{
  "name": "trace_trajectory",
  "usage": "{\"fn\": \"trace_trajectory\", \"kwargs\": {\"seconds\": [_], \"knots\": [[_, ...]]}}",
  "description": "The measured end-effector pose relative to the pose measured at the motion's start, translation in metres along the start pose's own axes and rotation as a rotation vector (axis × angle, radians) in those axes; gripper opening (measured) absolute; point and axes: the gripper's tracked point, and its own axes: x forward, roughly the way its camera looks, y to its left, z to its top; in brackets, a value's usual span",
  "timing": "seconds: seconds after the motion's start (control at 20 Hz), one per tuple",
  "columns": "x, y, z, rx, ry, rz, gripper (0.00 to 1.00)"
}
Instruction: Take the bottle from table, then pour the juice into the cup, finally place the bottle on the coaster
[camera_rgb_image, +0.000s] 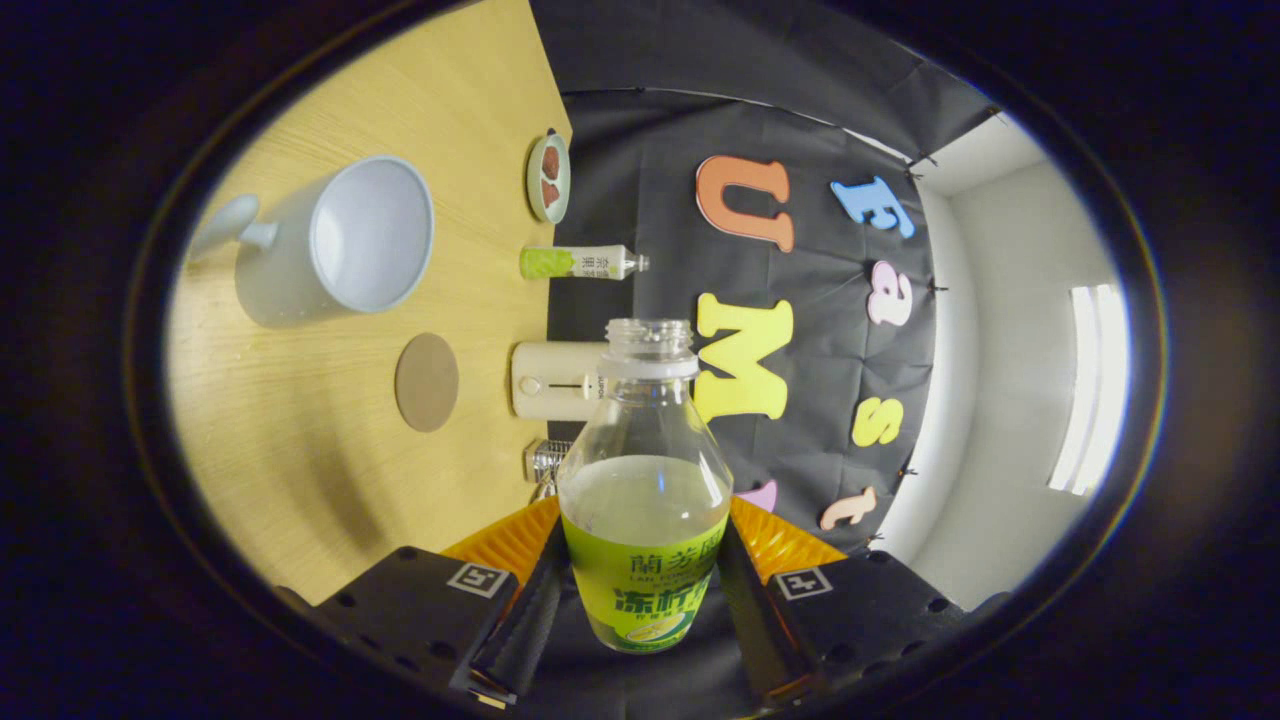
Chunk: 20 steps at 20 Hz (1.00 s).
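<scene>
My gripper (640, 585) is shut on a clear bottle (645, 480) with a green label and no cap, both fingers pressing on its labelled body. The view is rolled about a quarter turn, so the wooden table (300, 470) stands on one side and the bottle lies level with it. Pale juice fills the bottle to about its shoulder. A pale blue cup (345, 240) with a handle stands on the table beyond the fingers, its open mouth facing me. A round brown coaster (427, 382) lies on the table between the cup and the bottle.
Along the table's back edge, against the black cloth wall, stand a small dish (549, 177), a green and white tube (580, 263), a cream box-shaped object (555, 380) and a small metal item (545, 460). A white wall with a bright light panel (1090, 385) lies beyond.
</scene>
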Motion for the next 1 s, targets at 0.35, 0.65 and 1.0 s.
{"fn": "trace_trajectory", "kwargs": {"seconds": [0.35, 0.65, 1.0], "knots": [[-0.007, -0.009, 0.014, -0.062, -0.023, -0.036, 0.81], [-0.007, -0.013, 0.028, -0.11, -0.033, -0.063, 0.81], [-0.006, -0.012, 0.034, -0.169, -0.026, -0.079, 0.82]]}}
